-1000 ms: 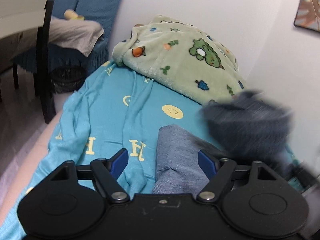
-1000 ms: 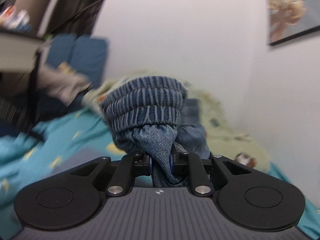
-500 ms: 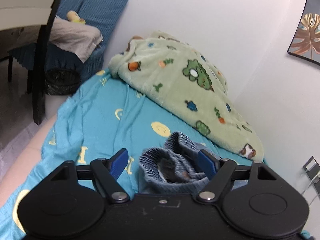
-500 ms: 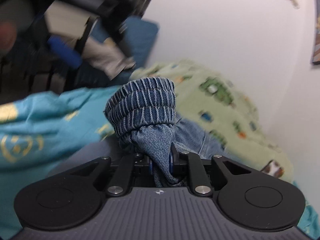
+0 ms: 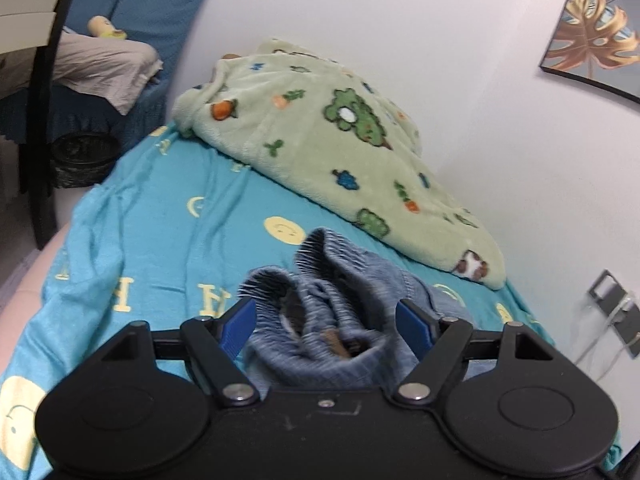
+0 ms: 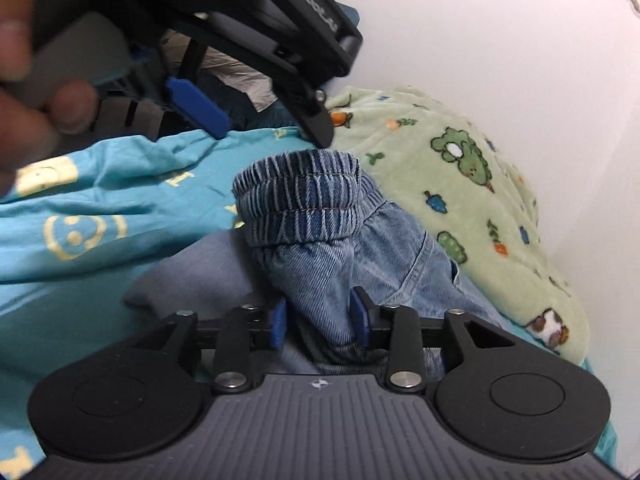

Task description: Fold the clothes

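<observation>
Right wrist view: soft, floppy denim jeans (image 6: 352,256) between opening right gripper (image 6: 320,320) pads; left gripper (image 5: 326,324) wide; best gripped at ribbed waistband (image 6: 296,196)

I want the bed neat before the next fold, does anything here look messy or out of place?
Yes. The denim pants lie bunched on the blue sheet, elastic waistband humped up, not flat. The green blanket is heaped against the wall.
</observation>
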A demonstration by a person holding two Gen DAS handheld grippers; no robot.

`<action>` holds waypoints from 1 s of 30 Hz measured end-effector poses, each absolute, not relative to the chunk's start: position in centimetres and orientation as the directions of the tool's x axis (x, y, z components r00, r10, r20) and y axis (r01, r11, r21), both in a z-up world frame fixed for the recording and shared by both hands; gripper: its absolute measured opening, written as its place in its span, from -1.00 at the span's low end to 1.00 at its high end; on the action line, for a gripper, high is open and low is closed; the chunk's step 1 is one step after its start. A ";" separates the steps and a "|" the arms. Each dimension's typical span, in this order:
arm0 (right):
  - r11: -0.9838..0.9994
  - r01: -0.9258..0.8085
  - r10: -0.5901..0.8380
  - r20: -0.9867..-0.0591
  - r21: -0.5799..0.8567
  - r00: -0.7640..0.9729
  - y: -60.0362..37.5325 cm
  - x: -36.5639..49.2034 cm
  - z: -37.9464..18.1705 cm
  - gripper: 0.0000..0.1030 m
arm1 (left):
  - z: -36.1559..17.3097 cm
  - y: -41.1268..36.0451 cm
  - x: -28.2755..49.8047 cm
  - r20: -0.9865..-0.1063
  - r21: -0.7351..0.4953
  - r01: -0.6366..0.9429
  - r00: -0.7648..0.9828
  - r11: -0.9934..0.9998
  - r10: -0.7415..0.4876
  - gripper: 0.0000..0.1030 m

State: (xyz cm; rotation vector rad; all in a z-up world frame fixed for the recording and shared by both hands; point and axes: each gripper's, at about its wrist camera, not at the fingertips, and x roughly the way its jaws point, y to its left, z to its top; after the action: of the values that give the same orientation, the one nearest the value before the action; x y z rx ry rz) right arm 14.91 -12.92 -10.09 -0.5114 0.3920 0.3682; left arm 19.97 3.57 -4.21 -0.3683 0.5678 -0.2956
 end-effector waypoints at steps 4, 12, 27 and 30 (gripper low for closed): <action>0.803 -0.496 0.296 -0.502 -0.331 0.813 -13.4 12.6 -8.4 0.19 | -4.0 3.2 19.5 -0.440 -0.419 0.219 0.800 0.881 -0.408 0.41; 0.979 -0.202 0.187 -0.496 0.023 0.848 -20.7 12.8 -5.3 0.19 | -5.3 1.9 20.0 -0.488 -0.421 0.235 0.755 0.876 -0.437 -0.10; 0.969 -0.022 0.159 -0.554 0.246 0.817 -23.5 15.0 -6.4 0.19 | -7.1 -0.4 21.6 -0.562 -0.328 0.232 0.731 0.916 -0.386 -0.27; 0.967 0.001 0.147 -0.563 0.254 0.813 -23.8 15.3 -6.5 0.19 | -7.4 -0.1 21.8 -0.572 -0.336 0.223 0.724 0.915 -0.386 -0.34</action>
State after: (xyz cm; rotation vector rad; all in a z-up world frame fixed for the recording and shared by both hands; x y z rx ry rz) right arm 15.33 -23.78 -6.53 0.2482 0.6176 0.0788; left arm 21.78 -0.09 -7.37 -0.2518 0.6838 -0.3399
